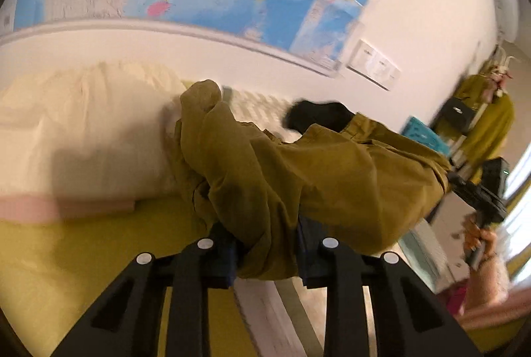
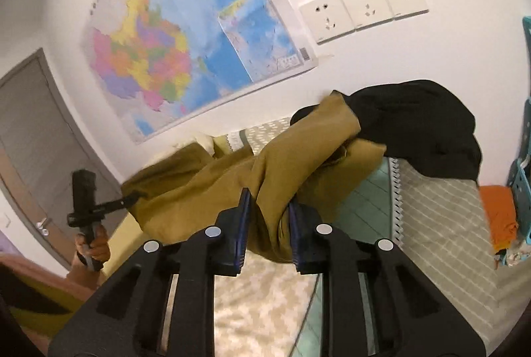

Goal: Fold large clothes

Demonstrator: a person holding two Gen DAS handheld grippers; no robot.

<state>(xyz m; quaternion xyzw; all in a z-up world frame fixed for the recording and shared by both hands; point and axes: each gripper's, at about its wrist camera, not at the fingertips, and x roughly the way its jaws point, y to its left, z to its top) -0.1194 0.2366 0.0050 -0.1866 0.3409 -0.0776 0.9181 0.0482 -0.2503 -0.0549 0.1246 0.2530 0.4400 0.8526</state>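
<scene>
An olive-brown garment (image 1: 298, 171) hangs bunched in the air between my two grippers, above the bed. My left gripper (image 1: 267, 257) is shut on one edge of it. My right gripper (image 2: 267, 227) is shut on another edge of the same garment (image 2: 232, 178). In the left wrist view the right gripper (image 1: 478, 194) shows at the far right, held by a hand. In the right wrist view the left gripper (image 2: 129, 201) shows at the left, clamped on the cloth. A black garment (image 2: 421, 128) lies behind on the bed, also in the left wrist view (image 1: 318, 116).
A patterned bedspread (image 2: 441, 214) covers the bed. White pillows (image 1: 83, 118) lie at the left. A map (image 2: 186, 38) and wall sockets (image 2: 361, 5) are on the wall. A teal basket (image 2: 521, 178) with orange cloth (image 2: 497, 217) stands at the right. A grey door (image 2: 36, 138) is at the left.
</scene>
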